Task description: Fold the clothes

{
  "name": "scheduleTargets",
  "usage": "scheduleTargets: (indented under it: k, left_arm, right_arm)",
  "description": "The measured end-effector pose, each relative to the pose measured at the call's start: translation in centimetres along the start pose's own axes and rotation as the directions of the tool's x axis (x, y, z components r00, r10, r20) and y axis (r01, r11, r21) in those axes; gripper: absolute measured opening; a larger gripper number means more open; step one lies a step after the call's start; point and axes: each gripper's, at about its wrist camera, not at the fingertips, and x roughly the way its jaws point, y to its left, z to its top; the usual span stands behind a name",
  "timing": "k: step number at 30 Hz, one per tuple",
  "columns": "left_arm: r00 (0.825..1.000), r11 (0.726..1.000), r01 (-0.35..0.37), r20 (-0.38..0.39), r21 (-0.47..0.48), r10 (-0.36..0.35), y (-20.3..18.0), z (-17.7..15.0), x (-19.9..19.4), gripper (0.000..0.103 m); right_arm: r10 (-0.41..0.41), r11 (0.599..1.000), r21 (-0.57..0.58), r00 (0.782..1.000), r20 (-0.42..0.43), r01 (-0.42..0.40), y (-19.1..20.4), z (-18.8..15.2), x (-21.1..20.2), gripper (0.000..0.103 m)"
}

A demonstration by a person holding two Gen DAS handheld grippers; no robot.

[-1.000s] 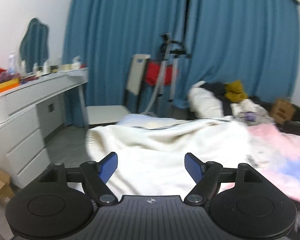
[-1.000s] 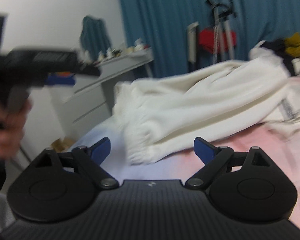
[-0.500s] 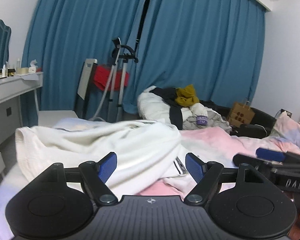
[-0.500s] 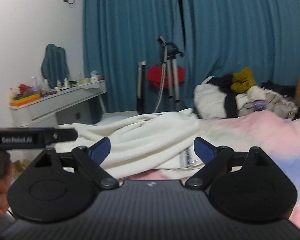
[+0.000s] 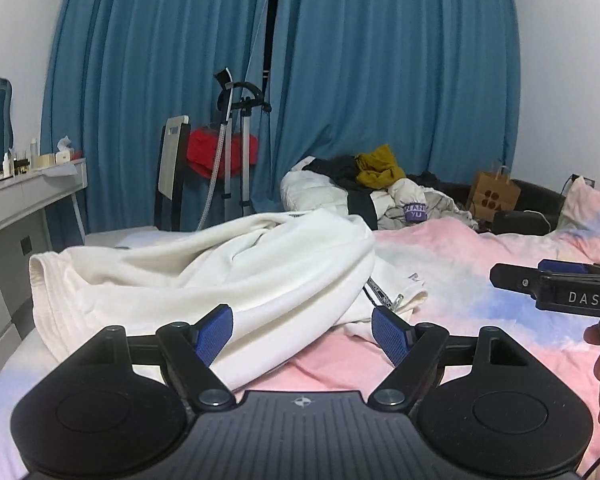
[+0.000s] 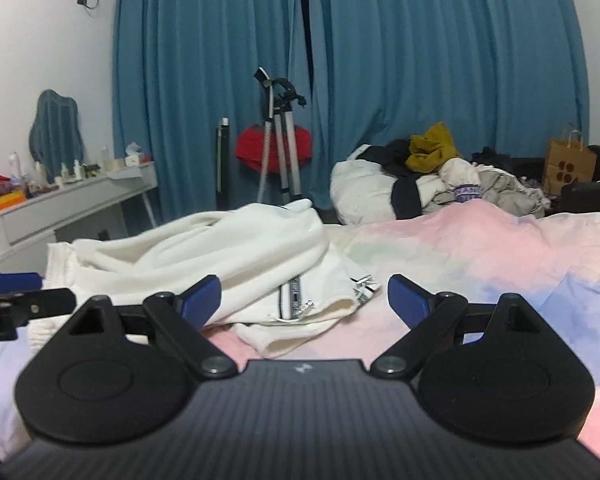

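A crumpled white garment [image 5: 220, 272] lies on the pink bed [image 5: 480, 280]. Both the left gripper [image 5: 302, 332] and right gripper [image 6: 304, 300] hover just before it, jaws wide and empty. Whether it is a hoodie or trousers is unclear.

garment [image 5: 236, 276]: creamy white, black-and-white striped trim at the zip
bedsheet [image 5: 480, 264]: pastel pink, blue and white, kinda tie-dye clouds
curtains [image 5: 380, 80]: solid teal blue
gripper pads [image 5: 216, 330]: blue, on black arms
far clothes pile [image 6: 432, 178]: white, black, one mustard yellow piece
paper bag [image 6: 568, 166]: brown, dark dots
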Motion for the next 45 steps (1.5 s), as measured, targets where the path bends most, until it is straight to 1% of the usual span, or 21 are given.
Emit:
scheduleTargets:
  k: [4, 9, 12, 14, 16, 18, 20, 22, 25, 28, 30, 32, 34, 36, 38, 39, 41, 42, 43, 45]
  left_arm:
    - [1.000, 1.000, -0.003, -0.006, -0.014, 0.003, 0.4, 0.0, 0.1, 0.078]
    - [1.000, 1.000, -0.008, 0.009, 0.004, 0.008, 0.3, 0.0, -0.3, 0.079]
    - [1.000, 1.000, 0.003, 0.000, 0.014, -0.003, 0.0, 0.0, 0.0, 0.079]
    - [1.000, 1.000, 0.021, -0.011, 0.023, -0.021, -0.3, 0.4, 0.6, 0.079]
    - [0.999, 0.998, 0.036, -0.012, 0.057, -0.036, -0.8, 1.0, 1.6, 0.079]
    - [0.999, 0.993, 0.032, -0.007, 0.113, -0.032, -1.4, 1.7, 3.1, 0.079]
    - [1.000, 0.988, 0.027, -0.018, 0.152, -0.024, -2.0, 2.6, 5.4, 0.079]
    - [1.000, 0.983, 0.017, -0.024, 0.181, -0.013, -2.9, 3.7, 8.0, 0.075]
    - [1.000, 0.964, 0.011, 0.017, 0.264, -0.016, -5.2, 5.6, 12.2, 0.075]
    - [0.999, 0.947, 0.014, 0.035, 0.321, -0.026, -7.7, 7.2, 17.0, 0.074]
    - [0.999, 0.929, 0.020, 0.030, 0.370, -0.033, -9.8, 7.8, 20.7, 0.072]
    - [1.000, 0.902, 0.006, 0.020, 0.432, -0.016, -12.2, 7.8, 24.5, 0.072]
    - [1.000, 0.875, -0.009, -0.003, 0.485, 0.012, -14.1, 7.5, 28.5, 0.064]
    - [0.998, 0.855, -0.024, -0.044, 0.518, 0.055, -15.6, 7.0, 32.5, 0.062]
    - [0.991, 0.837, -0.044, -0.084, 0.545, 0.107, -16.7, 6.3, 36.1, 0.058]
    - [0.986, 0.824, -0.058, -0.097, 0.564, 0.136, -17.1, 6.0, 37.6, 0.053]
    - [0.974, 0.792, -0.084, -0.117, 0.604, 0.193, -17.4, 5.4, 39.8, 0.030]
    - [0.971, 0.789, -0.083, -0.130, 0.609, 0.203, -17.3, 5.3, 40.4, 0.017]
    - [0.969, 0.794, -0.076, -0.142, 0.603, 0.201, -17.2, 5.4, 40.6, 0.013]
    - [0.974, 0.810, -0.070, -0.137, 0.583, 0.183, -16.9, 6.0, 39.7, 0.010]
  right_arm:
    - [-0.015, 1.000, 0.017, 1.000, -0.010, 0.015, -0.2, -0.1, -0.2, 0.092]
    - [-0.039, 0.999, 0.019, 0.999, -0.007, 0.039, -0.1, -0.2, -0.5, 0.092]
    - [-0.082, 0.996, 0.019, 0.996, -0.029, 0.083, 0.2, -0.2, -0.5, 0.092]
    - [-0.110, 0.994, -0.009, 0.994, -0.026, 0.110, 0.6, -0.2, -0.9, 0.092]
    - [-0.100, 0.995, -0.020, 0.995, -0.016, 0.100, 0.6, -0.3, -1.4, 0.092]
    - [-0.090, 0.996, 0.016, 0.996, -0.019, 0.090, 0.2, -0.2, -1.7, 0.092]
    - [-0.102, 0.994, 0.046, 0.995, -0.024, 0.103, -0.5, 0.0, -1.8, 0.092]
    - [-0.157, 0.986, 0.045, 0.987, -0.020, 0.158, -1.1, 0.0, -1.9, 0.092]
    - [-0.232, 0.971, 0.045, 0.973, -0.014, 0.233, -2.0, 0.0, -1.9, 0.092]
    - [-0.255, 0.964, 0.070, 0.967, -0.022, 0.256, -3.0, -0.1, -1.5, 0.092]
    - [-0.268, 0.956, 0.111, 0.962, -0.042, 0.271, -3.8, -0.4, -1.1, 0.092]
    - [-0.267, 0.952, 0.141, 0.962, -0.058, 0.273, -4.6, -0.8, -0.5, 0.092]
    - [-0.261, 0.949, 0.161, 0.962, -0.075, 0.270, -5.3, -1.3, 0.2, 0.092]
    - [-0.260, 0.946, 0.171, 0.960, -0.101, 0.274, -6.0, -1.9, 1.1, 0.092]
    - [-0.251, 0.942, 0.195, 0.960, -0.125, 0.272, -6.8, -2.5, 2.1, 0.092]
    - [-0.242, 0.941, 0.207, 0.961, -0.135, 0.266, -7.3, -2.8, 2.7, 0.092]
    - [-0.232, 0.939, 0.224, 0.961, -0.152, 0.262, -8.0, -3.4, 3.7, 0.092]
    - [-0.229, 0.937, 0.230, 0.960, -0.161, 0.262, -8.3, -3.7, 4.2, 0.092]
    - [-0.224, 0.936, 0.237, 0.960, -0.168, 0.260, -8.5, -3.9, 4.7, 0.092]
    - [-0.205, 0.936, 0.251, 0.963, -0.176, 0.246, -8.8, -4.1, 5.3, 0.092]
